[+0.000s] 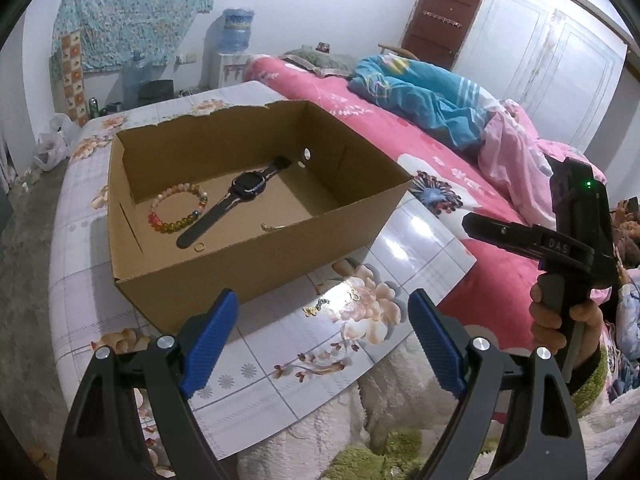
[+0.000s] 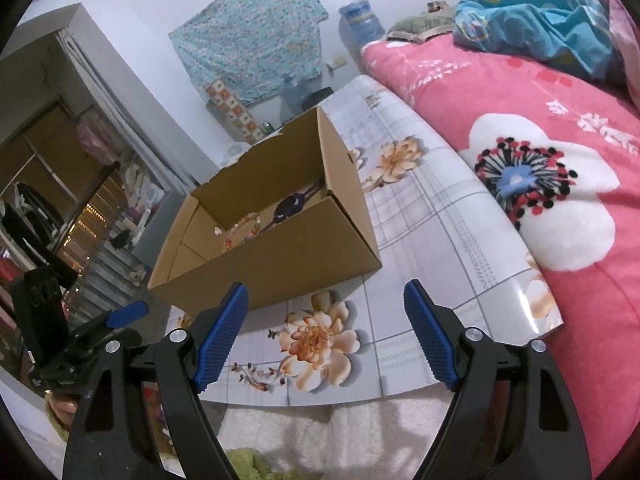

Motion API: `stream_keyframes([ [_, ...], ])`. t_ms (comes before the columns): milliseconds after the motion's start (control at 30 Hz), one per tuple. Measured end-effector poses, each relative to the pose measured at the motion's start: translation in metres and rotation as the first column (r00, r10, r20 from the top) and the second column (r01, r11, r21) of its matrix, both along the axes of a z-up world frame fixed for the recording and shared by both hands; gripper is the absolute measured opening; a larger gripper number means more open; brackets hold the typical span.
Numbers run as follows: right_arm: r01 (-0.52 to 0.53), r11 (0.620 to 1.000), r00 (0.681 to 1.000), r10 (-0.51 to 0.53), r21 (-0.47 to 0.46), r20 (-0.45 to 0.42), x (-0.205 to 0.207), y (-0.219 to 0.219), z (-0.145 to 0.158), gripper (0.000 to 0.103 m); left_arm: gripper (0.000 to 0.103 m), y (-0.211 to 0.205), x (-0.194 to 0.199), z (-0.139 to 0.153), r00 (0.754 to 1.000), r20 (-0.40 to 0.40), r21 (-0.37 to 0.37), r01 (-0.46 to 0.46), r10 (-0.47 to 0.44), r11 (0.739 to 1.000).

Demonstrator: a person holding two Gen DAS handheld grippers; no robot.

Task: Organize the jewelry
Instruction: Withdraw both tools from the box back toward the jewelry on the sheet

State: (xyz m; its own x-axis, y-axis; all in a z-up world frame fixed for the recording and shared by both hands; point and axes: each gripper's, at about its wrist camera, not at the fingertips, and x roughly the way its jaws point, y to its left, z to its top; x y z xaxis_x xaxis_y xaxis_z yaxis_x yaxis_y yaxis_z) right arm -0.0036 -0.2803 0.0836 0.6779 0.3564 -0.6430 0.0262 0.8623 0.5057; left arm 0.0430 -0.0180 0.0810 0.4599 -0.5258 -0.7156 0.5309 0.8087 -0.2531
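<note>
The blue ribbed pads of the left gripper (image 1: 322, 340) stand wide apart and empty above small gold earrings (image 1: 352, 296) lying on the glossy flowered table sheet (image 1: 420, 248). The right gripper (image 2: 326, 336) is also spread and grasps nothing. In the brown cardboard box (image 1: 256, 264) lie a coloured bead bracelet (image 1: 178, 210), a black wristwatch (image 1: 236, 196) and a gold ring (image 1: 199, 246). The earrings are tiny and flat; I think the pads may slide over them or push them off the slippery sheet.

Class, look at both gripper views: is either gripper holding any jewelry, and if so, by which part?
Nothing is held. The left gripper and right gripper are both open, with only the floral table cover showing between their blue fingers.
</note>
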Motion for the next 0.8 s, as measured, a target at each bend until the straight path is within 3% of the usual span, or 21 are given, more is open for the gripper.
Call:
stream_keyframes([
  [800,0.002,1.0,0.999,-0.002,0.0,-0.038,0.007,0.003,-0.015,0.076,0.085,-0.016,0.01,-0.032,0.997,-0.066,0.035,0.027,-0.024,0.999],
])
